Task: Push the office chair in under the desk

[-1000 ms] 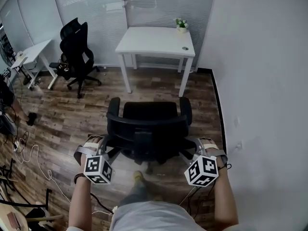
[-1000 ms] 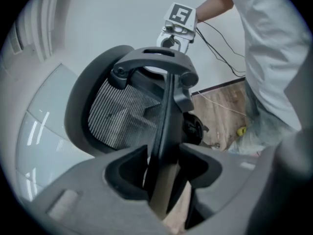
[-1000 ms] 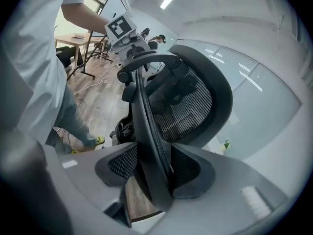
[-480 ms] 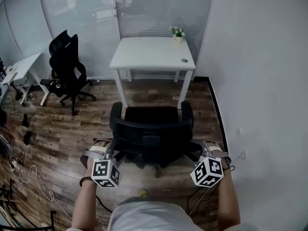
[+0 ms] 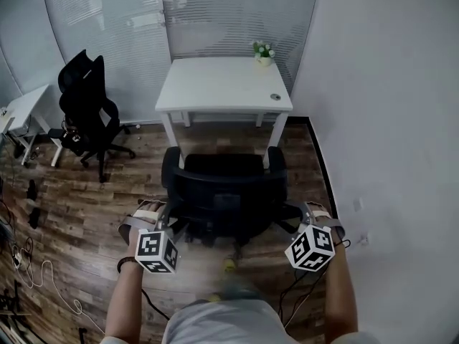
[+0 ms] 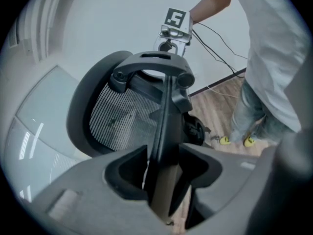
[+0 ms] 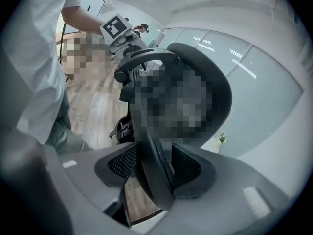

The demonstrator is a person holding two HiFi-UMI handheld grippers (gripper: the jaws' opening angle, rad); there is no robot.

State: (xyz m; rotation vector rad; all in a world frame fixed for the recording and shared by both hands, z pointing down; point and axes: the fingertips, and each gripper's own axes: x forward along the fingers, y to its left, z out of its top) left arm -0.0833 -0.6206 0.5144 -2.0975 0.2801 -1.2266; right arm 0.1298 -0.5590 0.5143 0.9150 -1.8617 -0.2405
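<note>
**Chair [image 5: 222, 192] held at both edges**

My left gripper [image 5: 167, 212] is clamped on the chair back's left edge, my right gripper [image 5: 292, 212] on its right edge. Ahead of both, the chair's front stands at the desk's [image 5: 222, 84] near legs.

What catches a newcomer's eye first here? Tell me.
The black office chair in the middle, its backrest edges clamped by the left gripper and right gripper. Just beyond it stands the white desk against the blinds, a small potted plant at its far right corner.
</note>
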